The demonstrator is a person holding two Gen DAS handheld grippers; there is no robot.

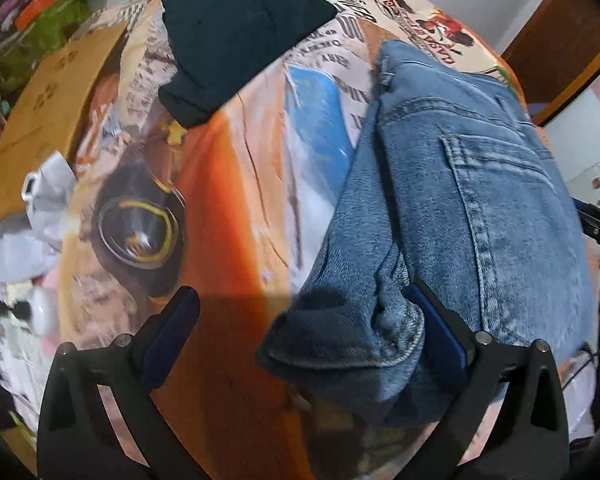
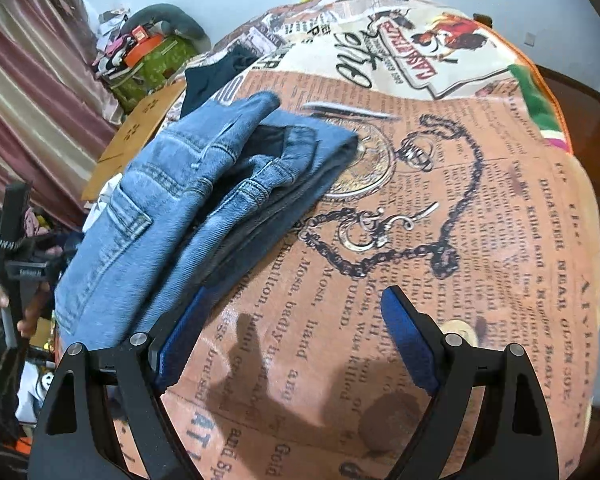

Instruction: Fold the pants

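Blue jeans (image 1: 460, 208) lie folded in layers on the printed bedspread (image 1: 228, 208), back pocket up. In the left wrist view the left gripper (image 1: 300, 312) is open; a hem end of the jeans lies between its fingers, against the right pad (image 1: 436, 320). In the right wrist view the jeans (image 2: 172, 216) sit at left, waistband edges stacked. The right gripper (image 2: 300, 320) is open and empty over the bedspread (image 2: 440, 208), its left pad (image 2: 184, 332) beside the jeans' near edge.
A folded black garment (image 1: 236, 48) lies at the far side of the bed. A cardboard box (image 1: 56, 112) and clutter with a green bag (image 2: 152, 68) stand at the left. Curtains (image 2: 28, 100) hang beyond. White items (image 1: 40, 208) lie at the bed's left edge.
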